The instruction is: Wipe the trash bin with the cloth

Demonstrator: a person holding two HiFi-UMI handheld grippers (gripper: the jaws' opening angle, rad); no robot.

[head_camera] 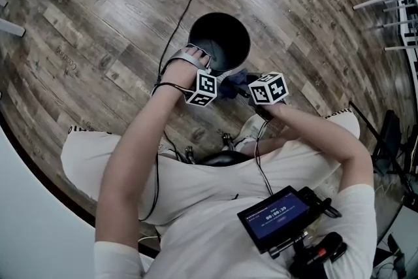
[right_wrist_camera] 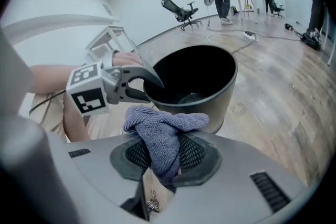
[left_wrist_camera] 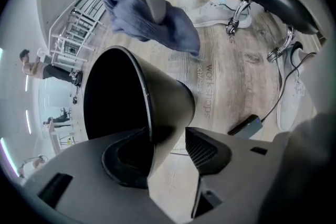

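- while the trash bin (head_camera: 222, 32) stands upright on the wooden floor (head_camera: 98, 23) just in front of the person's knees, its dark inside looks empty, and neither its inside nor its grey outer wall shows any streak, damp patch or dirt that would tell a wiped part from an unwiped one.
- on the near rim sits the left gripper (left_wrist_camera: 167, 155), one jaw inside the bin and one outside; the jaws are spread, with a gap between the outer pad and the wall, so it straddles the rim and does not clamp it.
- just beside the bin's near side hangs the right gripper (right_wrist_camera: 163, 157), its jaws pressed together on the cloth (right_wrist_camera: 163, 126).
- bunched and drooping from those jaws, the blue-grey cloth is close to the bin but apart from it in both gripper views, so no wiping contact is on at this moment.
- my judgement: this is a pause between strokes or the end of wiping; how much of the bin is left to do i cannot tell.
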